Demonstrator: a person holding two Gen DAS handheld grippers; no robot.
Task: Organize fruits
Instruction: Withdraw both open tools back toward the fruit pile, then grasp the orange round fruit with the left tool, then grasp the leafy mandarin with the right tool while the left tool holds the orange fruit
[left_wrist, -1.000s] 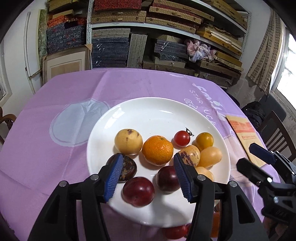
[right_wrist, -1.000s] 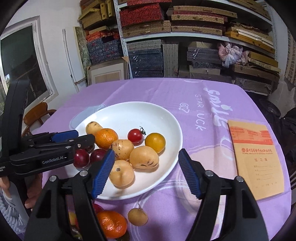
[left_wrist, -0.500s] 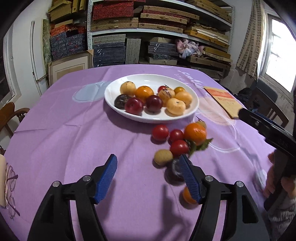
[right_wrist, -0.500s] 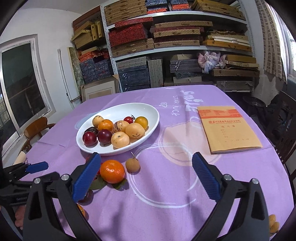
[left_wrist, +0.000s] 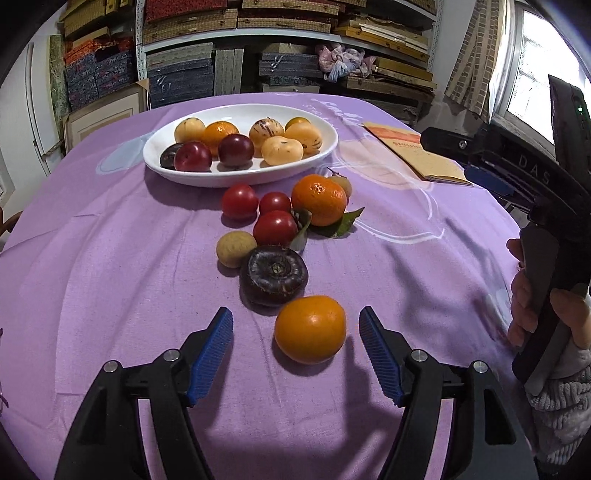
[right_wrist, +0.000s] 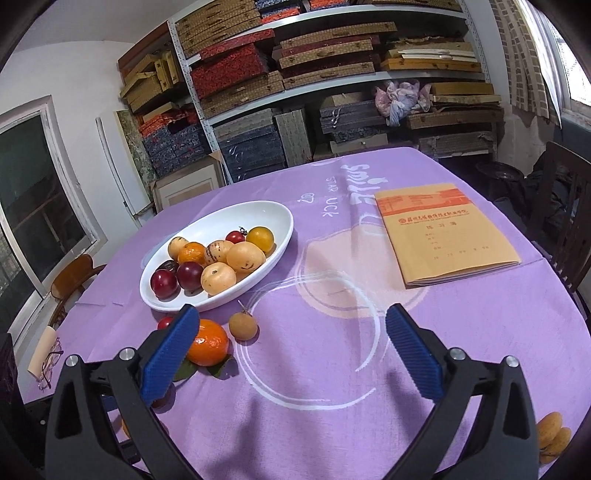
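The left claw (left_wrist: 296, 354) hangs low over the bench, which is draped in a purple printed cloth (left_wrist: 110, 258), with its blue ribbed pads spread wide and nothing gripped. A smooth round orange fruit (left_wrist: 310, 328) lies on the cloth between those pads, touching neither. Just beyond it sits a dark purple flattened fruit (left_wrist: 273, 275), with a small tan round fruit (left_wrist: 235, 248) touching its left side. Farther on are three red tomatoes (left_wrist: 275, 227), then a dimpled orange mandarin with green leaves (left_wrist: 319, 199).

The white oval ceramic plate (left_wrist: 321, 147) stands behind that cluster, holding dark red plums, yellow fruits and another mandarin (about ten pieces, partly hiding one another).

The right claw (right_wrist: 291, 350) is also wide open and empty, raised above bare cloth; its left pad overlaps the leafy mandarin in that view. A brown paper exercise book (right_wrist: 447, 236) lies on the right of the bench, well apart from the plate.
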